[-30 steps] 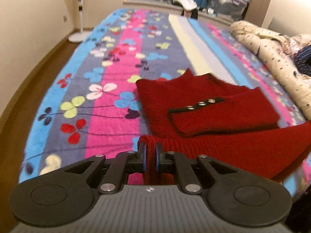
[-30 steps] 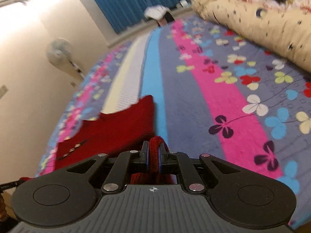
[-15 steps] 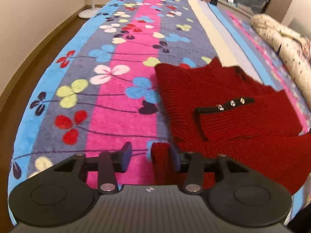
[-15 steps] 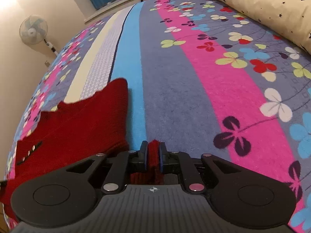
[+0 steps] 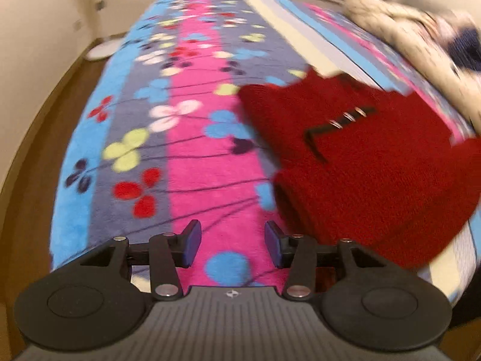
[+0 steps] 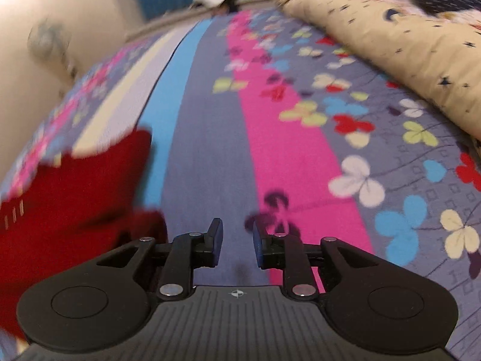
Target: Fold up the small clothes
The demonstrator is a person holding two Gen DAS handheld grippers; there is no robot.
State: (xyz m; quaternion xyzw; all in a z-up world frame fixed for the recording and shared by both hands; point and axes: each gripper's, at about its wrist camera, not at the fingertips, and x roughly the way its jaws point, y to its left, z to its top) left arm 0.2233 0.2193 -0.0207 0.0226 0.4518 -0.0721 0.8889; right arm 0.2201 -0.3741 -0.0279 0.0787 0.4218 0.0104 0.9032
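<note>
Left wrist view: left gripper (image 5: 230, 248) low over flowered blanket (image 5: 192, 138), fingers spread wide, nothing between them; red knit sweater (image 5: 360, 162) lying just right of it, sleeve with black button tab (image 5: 339, 124) folded across front, near hem edge bunched and rounded. Right wrist view: right gripper (image 6: 234, 245) also parted, moderate gap, empty, over grey and pink stripes; sweater (image 6: 69, 198) off to its left, apart from fingers. Cream quilt (image 6: 390, 33) heaped along far right edge of bed. Both views motion-blurred, so fine creases not readable. Judged mid-fold, between grasps. Next fold likely best done by taking matching corners of one edge with both grippers, pinching only the top layers, lifting level and together, laying over squarely, then releasing low to avoid dragging knit or undoing tucked sleeve
</note>
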